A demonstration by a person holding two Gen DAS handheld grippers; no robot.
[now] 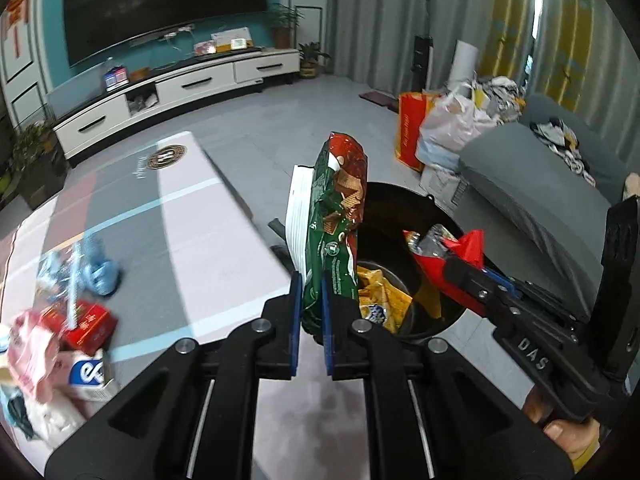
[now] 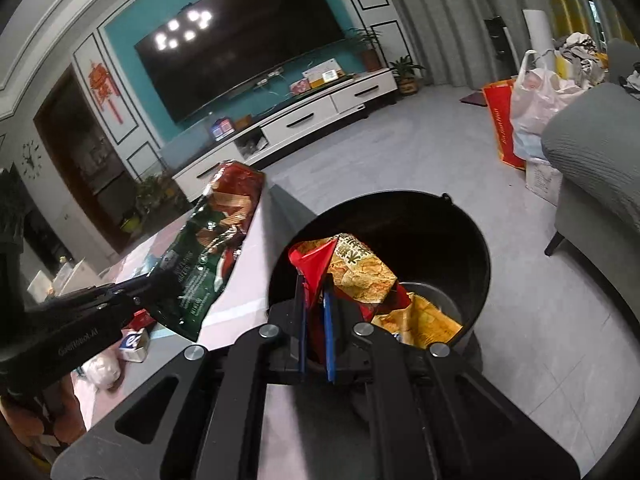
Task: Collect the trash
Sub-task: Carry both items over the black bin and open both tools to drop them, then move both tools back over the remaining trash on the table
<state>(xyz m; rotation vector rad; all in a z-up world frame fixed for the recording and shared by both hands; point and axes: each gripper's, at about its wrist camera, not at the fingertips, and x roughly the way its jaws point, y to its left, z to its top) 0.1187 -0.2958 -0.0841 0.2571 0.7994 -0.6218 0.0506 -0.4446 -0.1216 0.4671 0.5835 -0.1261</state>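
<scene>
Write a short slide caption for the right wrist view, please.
Right gripper holds a red-and-gold wrapper over the black bin.

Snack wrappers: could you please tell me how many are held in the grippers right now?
2. A green and red wrapper stands clamped in the left gripper beside the bin; a red and gold wrapper sits in the right gripper over the bin. More lie inside.
</scene>
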